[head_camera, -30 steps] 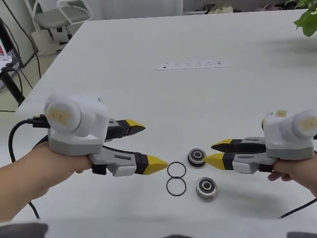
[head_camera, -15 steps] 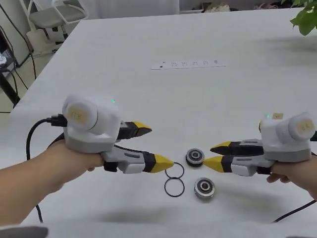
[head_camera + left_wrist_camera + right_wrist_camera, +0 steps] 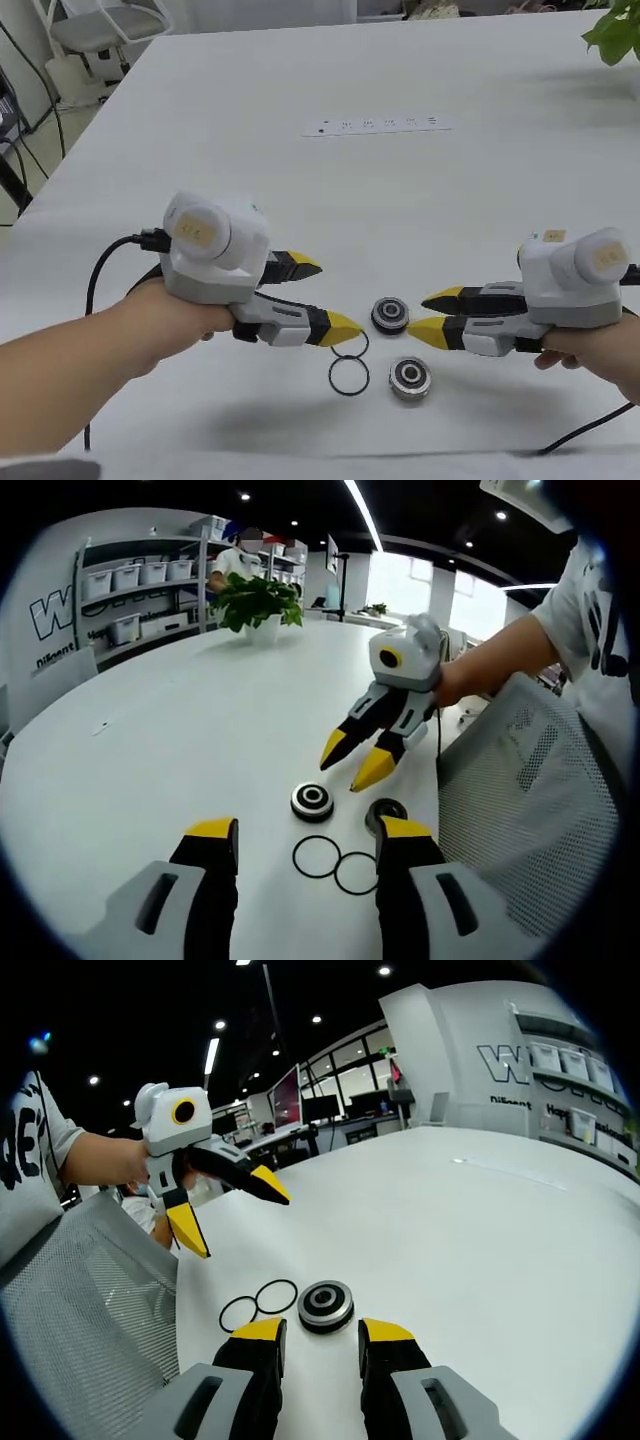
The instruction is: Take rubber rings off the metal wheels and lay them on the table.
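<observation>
1. Your left hand-held gripper [image 3: 322, 297] is wide open and empty over the two rings [image 3: 349, 357].
2. The right hand-held gripper [image 3: 423, 316] is narrowly parted and empty, just beside the far wheel [image 3: 390, 314].
3. Both rings lie flat on the surface [image 3: 300, 180], left of the wheels.
4. Whether either wheel carries rubber cannot be told. Check the rims, then pin the wheel and peel from its edge.
</observation>
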The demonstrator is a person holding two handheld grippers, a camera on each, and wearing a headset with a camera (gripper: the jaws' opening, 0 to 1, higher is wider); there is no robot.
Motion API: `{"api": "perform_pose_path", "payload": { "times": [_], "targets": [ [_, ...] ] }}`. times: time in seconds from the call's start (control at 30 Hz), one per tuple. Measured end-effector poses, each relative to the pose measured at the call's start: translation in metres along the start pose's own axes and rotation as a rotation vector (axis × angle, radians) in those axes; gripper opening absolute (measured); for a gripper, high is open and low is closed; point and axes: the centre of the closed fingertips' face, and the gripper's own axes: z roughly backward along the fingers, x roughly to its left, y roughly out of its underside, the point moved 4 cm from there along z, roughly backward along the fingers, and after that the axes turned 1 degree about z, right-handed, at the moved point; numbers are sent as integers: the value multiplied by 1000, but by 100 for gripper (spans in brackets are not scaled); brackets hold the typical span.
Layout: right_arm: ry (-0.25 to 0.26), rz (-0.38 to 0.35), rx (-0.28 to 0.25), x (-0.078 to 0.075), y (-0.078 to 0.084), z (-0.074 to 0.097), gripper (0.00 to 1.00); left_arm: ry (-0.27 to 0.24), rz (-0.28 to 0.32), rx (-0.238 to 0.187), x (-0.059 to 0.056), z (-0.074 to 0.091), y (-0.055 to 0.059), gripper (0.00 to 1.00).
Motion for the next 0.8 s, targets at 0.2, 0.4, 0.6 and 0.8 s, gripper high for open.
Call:
{"api": "perform_pose_path", "payload": {
  "times": [0.2,0.4,0.6,0.8],
  "targets": [
    [-1,-2,3,0,2,-1,28,17,-5,9,-1,-11,1,49],
    [-6,0,11,0,5,-2,28,19,-1,15,1,-22,2,45],
    [-2,-5,10,-1,8,-1,29,40,11,24,-4,-32,5,41],
    [-1,-7,11,-2,9,0,29,50,0,36,-8,-41,7,39]
  ]
}}
